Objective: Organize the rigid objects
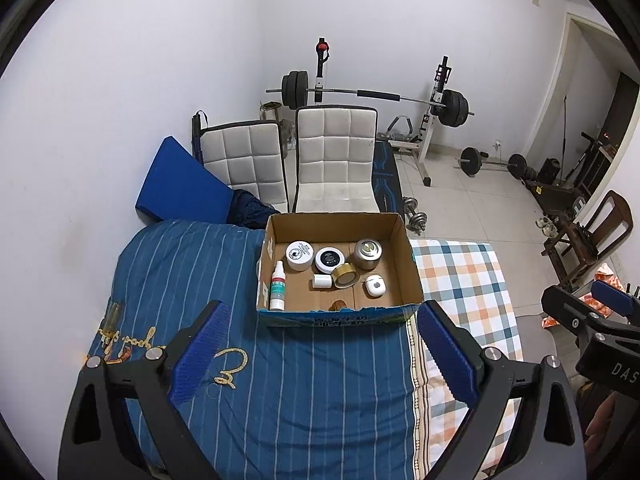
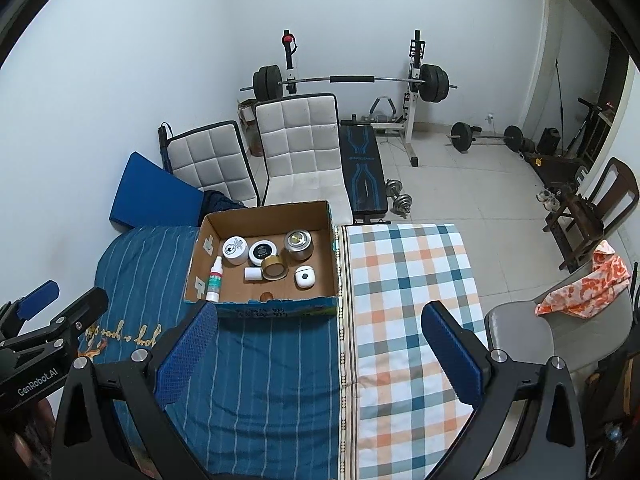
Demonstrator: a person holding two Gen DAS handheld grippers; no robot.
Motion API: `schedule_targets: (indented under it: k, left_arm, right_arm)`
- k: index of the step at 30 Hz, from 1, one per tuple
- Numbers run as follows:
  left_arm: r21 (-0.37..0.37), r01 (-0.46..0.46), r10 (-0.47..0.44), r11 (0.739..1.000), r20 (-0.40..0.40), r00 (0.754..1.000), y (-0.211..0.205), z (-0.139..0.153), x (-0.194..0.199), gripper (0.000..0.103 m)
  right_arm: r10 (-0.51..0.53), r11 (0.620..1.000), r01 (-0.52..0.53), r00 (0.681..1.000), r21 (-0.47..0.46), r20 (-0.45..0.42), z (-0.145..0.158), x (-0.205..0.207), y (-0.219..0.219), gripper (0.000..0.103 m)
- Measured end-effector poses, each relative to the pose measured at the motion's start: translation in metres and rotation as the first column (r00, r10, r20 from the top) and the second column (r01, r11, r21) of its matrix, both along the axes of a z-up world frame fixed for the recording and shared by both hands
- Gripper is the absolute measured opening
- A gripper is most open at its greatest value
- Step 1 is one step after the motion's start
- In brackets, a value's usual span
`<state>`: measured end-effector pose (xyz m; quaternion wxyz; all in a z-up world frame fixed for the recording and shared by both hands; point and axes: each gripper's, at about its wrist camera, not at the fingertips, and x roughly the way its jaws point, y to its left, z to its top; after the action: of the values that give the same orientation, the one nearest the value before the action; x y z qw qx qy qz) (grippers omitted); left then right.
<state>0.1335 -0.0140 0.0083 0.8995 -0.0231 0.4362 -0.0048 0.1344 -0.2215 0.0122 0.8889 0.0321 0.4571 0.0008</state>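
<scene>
An open cardboard box (image 1: 404,256) (image 2: 196,264) sits on a blue striped bedcover. Inside lie a white spray bottle (image 1: 277,286) (image 2: 214,279), two white jars (image 1: 299,255) (image 2: 235,250), a dark-lidded jar (image 1: 329,260) (image 2: 263,252), a metal tin (image 1: 367,253) (image 2: 298,245), a gold tape roll (image 1: 345,275) (image 2: 275,267), a small white cylinder (image 1: 322,281) (image 2: 253,273) and a white rounded case (image 1: 375,285) (image 2: 305,277). My left gripper (image 1: 322,354) is open and empty, in front of the box. My right gripper (image 2: 320,354) is open and empty, to the box's front right.
A checked cloth (image 2: 404,280) (image 1: 460,280) covers the bed right of the box. Two white padded chairs (image 1: 336,160) (image 2: 300,148) and a blue cushion (image 1: 176,184) stand behind. A barbell rack (image 2: 352,80), dumbbells (image 2: 398,198) and a grey chair (image 2: 520,320) are around.
</scene>
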Motion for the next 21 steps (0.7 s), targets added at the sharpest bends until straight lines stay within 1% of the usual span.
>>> schedule_targets:
  k: [10,16,21]
  left_arm:
    - [0.003,-0.005,0.005,1.000,0.014,1.000,-0.003,0.006,-0.001,0.097]
    - [0.003,-0.001,0.001,1.000,0.013,1.000,-0.004,0.006,0.000,0.097]
    - [0.001,0.003,-0.003,1.000,0.016,1.000,-0.005,0.007,-0.001,0.097]
  right_arm:
    - [-0.031,0.999,0.031,0.999,0.009,0.014,0.004,-0.003,0.000,0.103]
    - [-0.031,1.000,0.031,0.999,0.005,0.020,0.005,-0.004,-0.002,0.103]
    - [-0.061,0.998,0.062,0.998,-0.004,0.029,0.010,-0.010,-0.002,0.103]
